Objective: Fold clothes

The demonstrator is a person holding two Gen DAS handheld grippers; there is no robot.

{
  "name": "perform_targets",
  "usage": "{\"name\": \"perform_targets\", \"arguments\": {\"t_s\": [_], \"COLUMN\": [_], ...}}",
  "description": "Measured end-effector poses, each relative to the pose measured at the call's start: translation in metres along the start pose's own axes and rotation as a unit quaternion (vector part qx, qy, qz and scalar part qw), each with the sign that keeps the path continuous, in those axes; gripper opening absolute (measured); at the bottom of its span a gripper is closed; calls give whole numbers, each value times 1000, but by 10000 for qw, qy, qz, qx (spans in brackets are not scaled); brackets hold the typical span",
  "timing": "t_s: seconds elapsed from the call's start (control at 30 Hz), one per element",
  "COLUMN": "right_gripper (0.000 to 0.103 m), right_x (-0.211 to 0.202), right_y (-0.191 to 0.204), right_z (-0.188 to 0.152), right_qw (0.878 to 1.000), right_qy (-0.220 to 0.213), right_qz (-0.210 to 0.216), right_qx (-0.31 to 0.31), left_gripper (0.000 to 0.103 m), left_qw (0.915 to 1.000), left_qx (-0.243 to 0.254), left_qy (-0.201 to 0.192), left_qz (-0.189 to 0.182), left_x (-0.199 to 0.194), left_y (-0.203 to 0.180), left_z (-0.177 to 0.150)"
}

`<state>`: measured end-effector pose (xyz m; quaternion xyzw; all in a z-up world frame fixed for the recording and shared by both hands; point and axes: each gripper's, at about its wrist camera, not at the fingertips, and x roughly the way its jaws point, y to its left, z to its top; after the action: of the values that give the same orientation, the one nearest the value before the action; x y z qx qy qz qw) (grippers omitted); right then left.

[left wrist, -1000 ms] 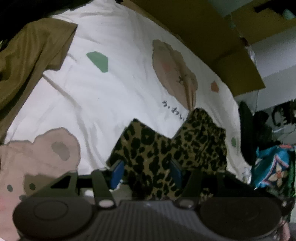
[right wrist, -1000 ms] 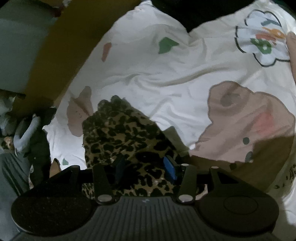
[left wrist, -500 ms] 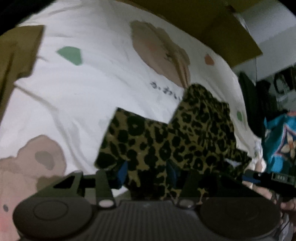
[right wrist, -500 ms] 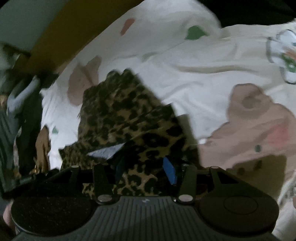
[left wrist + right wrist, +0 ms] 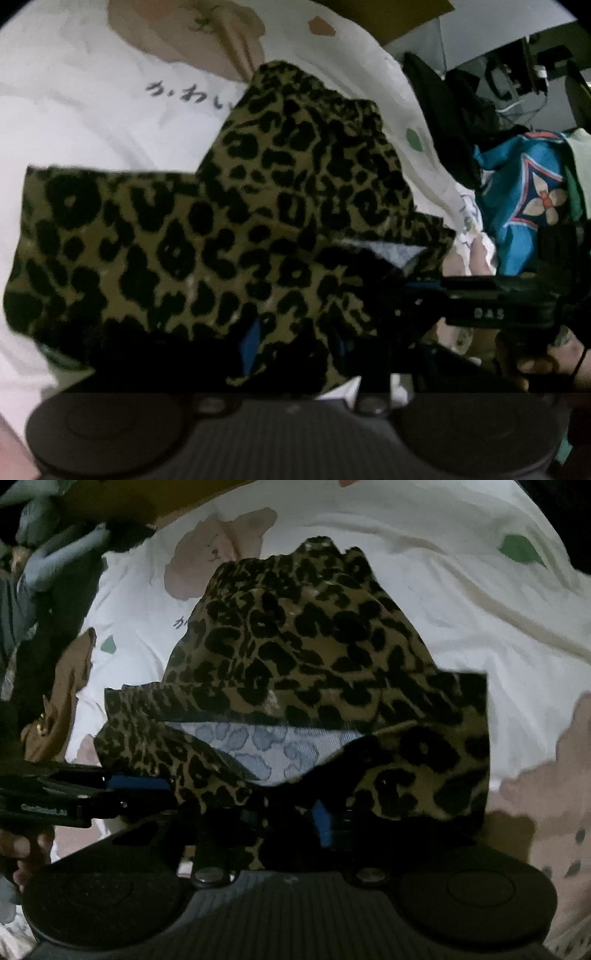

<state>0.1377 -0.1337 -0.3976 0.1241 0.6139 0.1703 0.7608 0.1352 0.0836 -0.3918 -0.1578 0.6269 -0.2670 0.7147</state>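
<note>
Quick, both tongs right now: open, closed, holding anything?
Left tongs: closing, leopard-print garment between the jaws; firm pinch cannot be told.
Right tongs: closing, same garment's edge between the jaws; grip cannot be told.

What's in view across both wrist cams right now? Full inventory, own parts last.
leopard-print garment: 1, tan with black spots, pale inside showing at a fold, on the bedsheet, near edge between both grippers' fingers.
bedsheet: 1, white with pink bear, green shapes and dark lettering, under the garment.
brown garment: 1, brown, left edge of the right wrist view.
blue patterned fabric: 1, blue with flower motif, right side of the left wrist view.
dark clothes pile: count unclear, black, beyond the sheet's edge.
left gripper: 1, black with blue pads, jaws closing, leopard fabric between them.
right gripper: 1, black with blue pads, jaws closing, leopard fabric between them.
</note>
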Motion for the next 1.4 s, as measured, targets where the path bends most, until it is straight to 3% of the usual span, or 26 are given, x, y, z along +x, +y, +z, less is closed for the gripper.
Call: {"name": "perform_targets", "arguments": {"t_s": [0.13, 0.2, 0.43, 0.67, 0.77, 0.9, 0.93, 0.97, 1.07, 1.33, 1.4], "right_gripper": [17, 17, 14, 19, 29, 34, 41, 51, 55, 54, 47], "right_x": [0, 0, -1, -26, -37, -52, -55, -57, -61, -60, -59], "right_y": [-5, -7, -16, -32, -37, -44, -46, -49, -56, -69, -70], "right_z": [10, 15, 28, 29, 25, 18, 16, 15, 13, 13, 15], "right_qw": [9999, 9998, 9992, 9968, 9966, 9950, 9943, 9938, 9929, 9922, 9925], "right_qy": [-96, -142, -265, -649, -757, -915, -962, -998, -1043, -980, -972], "right_qz": [-80, -101, -183, -258, -249, -393, -442, -467, -549, -765, -735], "right_qx": [81, 123, 240, 386, 210, 96, 96, 114, 137, -5, -79], "left_gripper": [37, 35, 11, 8, 16, 19, 21, 30, 58, 58, 58], "left_qw": [9999, 9998, 9989, 9970, 9967, 9955, 9950, 9943, 9915, 9845, 9832], "left_qx": [27, 5, -40, -108, -155, -84, -80, -79, -135, -259, -316], "left_qy": [-119, -206, -397, -648, -750, -865, -898, -938, -1071, -1193, -1173], "left_qz": [34, 37, 237, 401, 286, 384, 433, 505, 727, 1260, 1365], "left_x": [3, 4, 10, -1, -13, -29, -33, -38, -51, -84, -88], "left_y": [-2, -2, -2, 1, 0, 2, 3, 6, 16, 54, 63], "left_z": [7, 13, 35, 49, 48, 42, 40, 38, 32, 26, 24]}}
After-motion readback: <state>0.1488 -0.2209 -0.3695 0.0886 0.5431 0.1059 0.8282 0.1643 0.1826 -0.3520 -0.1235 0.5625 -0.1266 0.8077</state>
